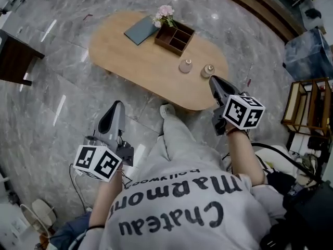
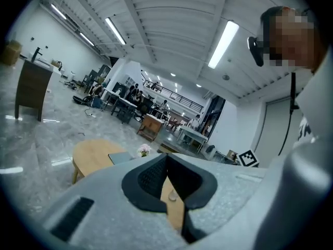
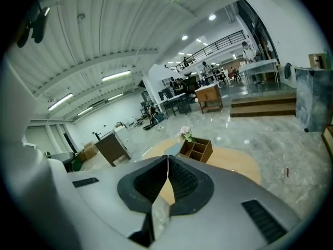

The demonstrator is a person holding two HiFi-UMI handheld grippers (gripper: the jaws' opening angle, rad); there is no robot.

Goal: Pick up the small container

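Two small lidded containers stand on the oval wooden table [image 1: 130,61] near its right end, one [image 1: 186,65] left of the other [image 1: 208,70]. My right gripper [image 1: 213,79] is shut and empty, its tip just in front of the right-hand container at the table's near edge. My left gripper [image 1: 118,104] is shut and empty too, lower left over the floor, apart from the table. In the left gripper view the jaws [image 2: 166,156] meet at the tip, and a small container [image 2: 172,195] shows through the gap below. In the right gripper view the jaws [image 3: 167,157] are closed, pointing at the table [image 3: 234,163].
On the table's far side are a wooden compartment box [image 1: 174,37], pink flowers [image 1: 165,13] and a grey-blue book [image 1: 140,30]. A dark cabinet [image 1: 13,59] stands at the left, a wooden shelf [image 1: 307,105] at the right. The person's leg [image 1: 179,134] reaches toward the table.
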